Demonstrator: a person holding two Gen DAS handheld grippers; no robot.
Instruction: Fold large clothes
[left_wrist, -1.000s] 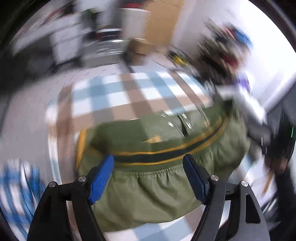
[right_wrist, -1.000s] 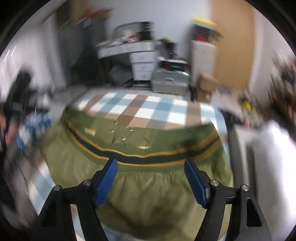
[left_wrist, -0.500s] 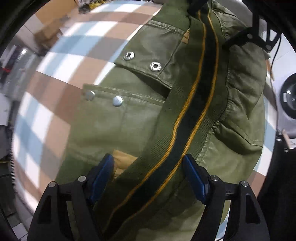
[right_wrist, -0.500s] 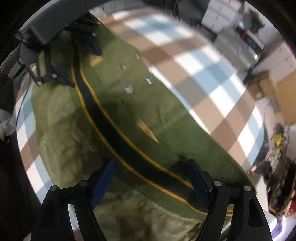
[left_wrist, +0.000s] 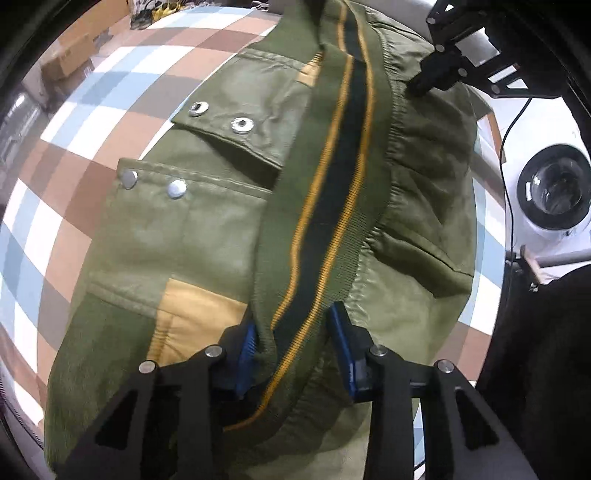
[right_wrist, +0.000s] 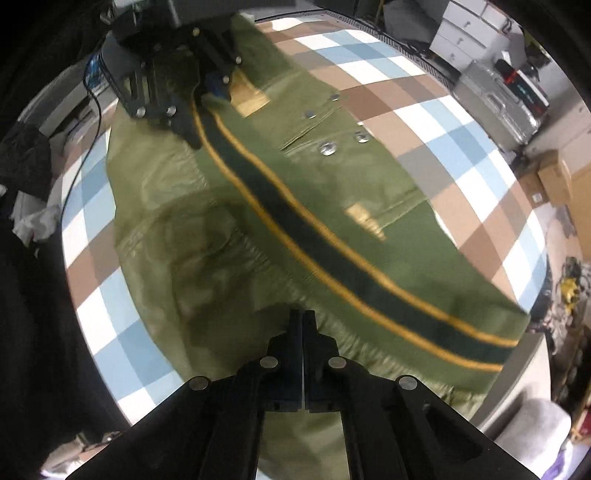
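Left wrist view: green jacket (left_wrist: 207, 229) spread over the checked counter (left_wrist: 74, 122), striped ribbed band (left_wrist: 332, 206) running up the middle of frame. Left claw (left_wrist: 293, 332) pointing steeply down, jaws just closing and now narrowed onto a bunched stretch of that band, blue pads pressed against it from both sides. Grip judged taken, but only on the band; unclear whether the layer beneath is caught too. Right claw (left_wrist: 413, 88) visible at top right, tip down on the shell fabric just beside the band.

Right wrist view: right claw (right_wrist: 302, 317) pointing straight down, jaws just closed and now fully together at the jacket's gathered fabric near the band. Cannot tell whether any cloth is actually pinched between them; no fold seen rising between the tips. Left claw (right_wrist: 207, 92) seen at the far end of the band, near the snaps (right_wrist: 327, 147).

Notes for the step, judged as gripping the hem ahead of a fold:
- Test the right-hand hold with a small lift before committing; re-grip deeper if the fabric slips.
- Raise both ends together and level, keeping the band taut.
- Carry across slowly; slick shell likely to slide and bunch.
- Lay down with edges matched before releasing.
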